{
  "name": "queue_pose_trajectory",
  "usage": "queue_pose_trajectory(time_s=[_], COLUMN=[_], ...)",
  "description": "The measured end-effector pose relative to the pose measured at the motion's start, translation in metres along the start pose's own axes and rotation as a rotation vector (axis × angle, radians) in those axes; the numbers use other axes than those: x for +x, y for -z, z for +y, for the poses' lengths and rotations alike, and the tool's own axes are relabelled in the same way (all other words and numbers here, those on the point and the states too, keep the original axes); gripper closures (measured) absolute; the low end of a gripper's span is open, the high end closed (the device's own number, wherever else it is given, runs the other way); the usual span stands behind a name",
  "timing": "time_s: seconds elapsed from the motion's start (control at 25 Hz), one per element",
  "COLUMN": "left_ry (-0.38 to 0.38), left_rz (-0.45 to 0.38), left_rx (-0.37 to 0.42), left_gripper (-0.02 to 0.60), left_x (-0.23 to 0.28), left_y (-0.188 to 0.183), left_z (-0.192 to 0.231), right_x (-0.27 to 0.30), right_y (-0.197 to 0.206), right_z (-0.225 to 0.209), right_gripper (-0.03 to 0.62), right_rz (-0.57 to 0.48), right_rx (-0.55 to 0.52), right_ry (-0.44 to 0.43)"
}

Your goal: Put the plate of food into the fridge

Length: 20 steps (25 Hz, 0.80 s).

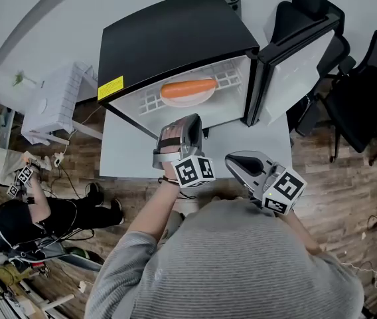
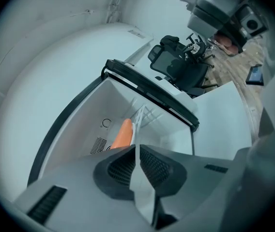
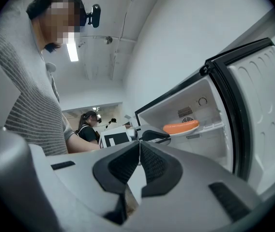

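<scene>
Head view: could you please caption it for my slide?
Plate of food on open fridge shelf; left hand-held gripper and right hand-held gripper shut in front.

The person wore a grey, finely striped sweater (image 1: 241,264). The left gripper (image 1: 190,119) and right gripper (image 1: 232,159) had grey shells, black ribbed pads (image 2: 123,168) and white cubes (image 1: 194,171) bearing black square markers.

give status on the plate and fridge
Left gripper, right gripper shut, empty. Plate with orange food on fridge shelf. Door open, nothing in the way.
</scene>
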State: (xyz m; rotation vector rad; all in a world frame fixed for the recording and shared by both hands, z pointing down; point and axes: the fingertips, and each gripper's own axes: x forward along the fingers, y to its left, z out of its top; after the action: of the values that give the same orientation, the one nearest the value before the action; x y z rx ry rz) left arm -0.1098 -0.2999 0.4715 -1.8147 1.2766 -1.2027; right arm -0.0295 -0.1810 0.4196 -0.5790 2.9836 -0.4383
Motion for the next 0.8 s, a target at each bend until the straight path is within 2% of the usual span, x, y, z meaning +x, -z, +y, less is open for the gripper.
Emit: queue_pose_trajectory(time_s=[0.08, 0.16, 0.4, 0.8], left_ry=[-0.009, -0.009, -0.014, -0.015], left_rz=[0.017, 0.041, 0.100, 0.123], left_rx=[0.030, 0.043, 0.115, 0.168], left_gripper=[0.539, 0.464, 0.460, 0.478], left_x=[0.004, 0.010, 0.025, 0.036], left_y=[0.001, 0.003, 0.007, 0.004], left_z=[0.004, 0.007, 0.012, 0.017], right_x=[0.000, 0.000, 0.000, 0.000], right_y=[0.000, 0.000, 0.000, -0.001], right_z=[-0.001, -0.002, -0.003, -0.010], right_gripper=[0.580, 0.579, 0.579, 0.580], right_rz=[-0.001, -0.003, -0.004, -0.009], right_rx=[0.003, 0.003, 0.003, 0.009], right_ry=[0.003, 0.003, 0.004, 0.020])
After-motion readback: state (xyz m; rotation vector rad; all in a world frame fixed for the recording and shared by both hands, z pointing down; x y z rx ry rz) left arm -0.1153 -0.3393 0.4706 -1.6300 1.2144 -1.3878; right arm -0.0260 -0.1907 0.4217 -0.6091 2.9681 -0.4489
